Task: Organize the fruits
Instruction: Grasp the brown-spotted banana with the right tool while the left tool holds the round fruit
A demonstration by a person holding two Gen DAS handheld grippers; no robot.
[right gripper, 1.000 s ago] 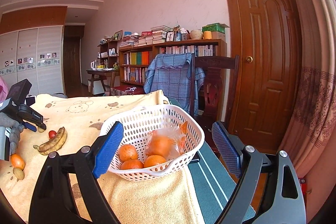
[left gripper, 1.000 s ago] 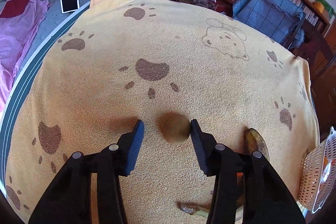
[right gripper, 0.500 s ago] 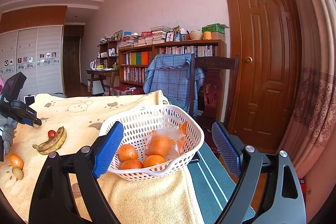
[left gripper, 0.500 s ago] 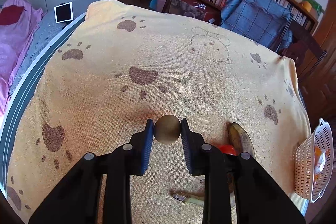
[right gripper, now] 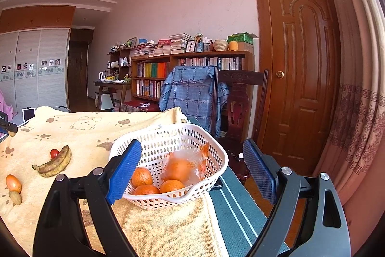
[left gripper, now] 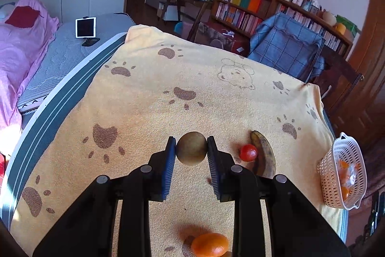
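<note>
My left gripper is shut on a round brown fruit and holds it above the yellow paw-print blanket. To its right lie a small red tomato and a dark-spotted banana. An orange fruit lies below the gripper. My right gripper is open and empty, its pads on either side of the near part of a white basket holding oranges and a bagged orange. The banana, tomato, orange fruit and a small brown fruit lie left of the basket.
The basket stands at the blanket's right edge. A chair with a blue cover and a bookshelf stand behind the table. A pink bed and a tablet lie to the left. A wooden door is at the right.
My left gripper closed on the round brown fruit and lifted it off the blanket. The right gripper has stayed still and open at the basket.
</note>
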